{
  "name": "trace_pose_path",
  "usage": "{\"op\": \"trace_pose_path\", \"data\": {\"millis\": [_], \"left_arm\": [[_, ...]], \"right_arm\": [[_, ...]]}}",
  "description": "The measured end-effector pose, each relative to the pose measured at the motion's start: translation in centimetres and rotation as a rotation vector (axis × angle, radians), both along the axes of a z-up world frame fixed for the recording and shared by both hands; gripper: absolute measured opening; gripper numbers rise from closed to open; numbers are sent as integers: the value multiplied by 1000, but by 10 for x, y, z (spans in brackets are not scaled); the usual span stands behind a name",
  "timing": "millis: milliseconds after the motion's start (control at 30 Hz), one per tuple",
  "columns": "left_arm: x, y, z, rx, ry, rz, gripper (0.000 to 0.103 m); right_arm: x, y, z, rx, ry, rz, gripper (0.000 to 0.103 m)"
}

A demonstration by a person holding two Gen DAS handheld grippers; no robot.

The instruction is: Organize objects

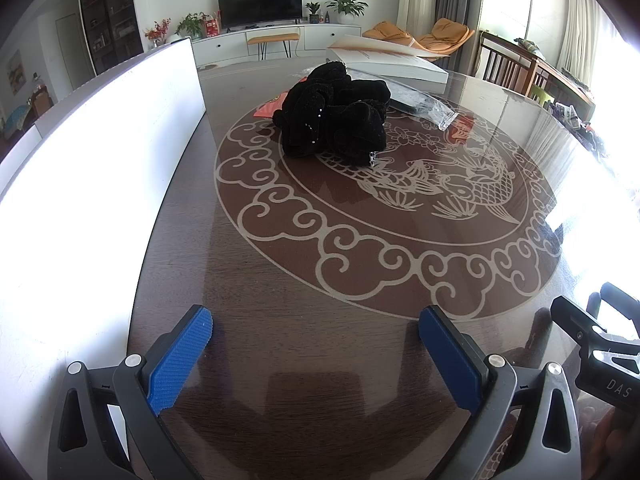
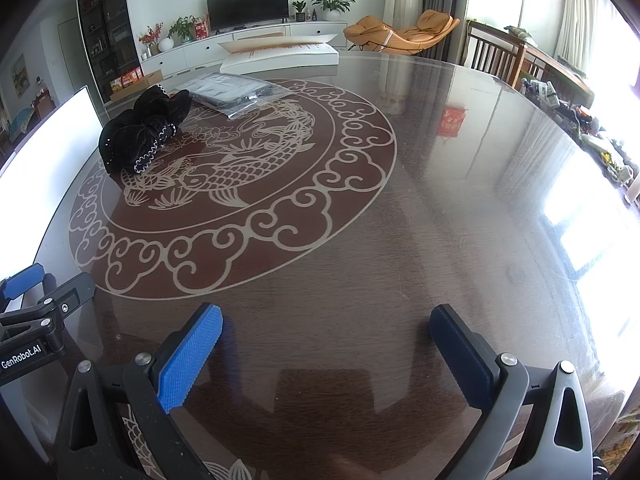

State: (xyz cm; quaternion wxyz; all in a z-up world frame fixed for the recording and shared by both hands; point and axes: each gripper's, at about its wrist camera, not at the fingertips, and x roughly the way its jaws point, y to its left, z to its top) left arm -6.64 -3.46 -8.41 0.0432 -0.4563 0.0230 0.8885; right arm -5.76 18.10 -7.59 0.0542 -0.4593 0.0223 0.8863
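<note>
Glossy patterned table (image 2: 400,240) carries an untouched black fabric bundle (image 1: 334,114) upper centre, both left tool (image 1: 316,360) and right tool (image 2: 326,360) wide open, empty, nothing organized yet

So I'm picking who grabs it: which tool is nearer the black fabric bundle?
Left. The left tool faces the black fabric bundle directly; the right tool sits off to its right.

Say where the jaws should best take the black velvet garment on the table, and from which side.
Probably the raised top fold of the black velvet garment, approached from above: it lies as a crumpled soft heap on the glass table, offering no rigid edge low down.
</note>
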Motion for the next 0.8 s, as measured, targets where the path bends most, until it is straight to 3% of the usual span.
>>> {"op": "trace_pose_path", "data": {"millis": [467,800], "left_arm": [[0,0,0,1,-1,0,103],[9,5,1,-11,-91,-25,103]], "right_arm": [[0,0,0,0,0,0,103],[0,0,0,0,0,1,103]]}}
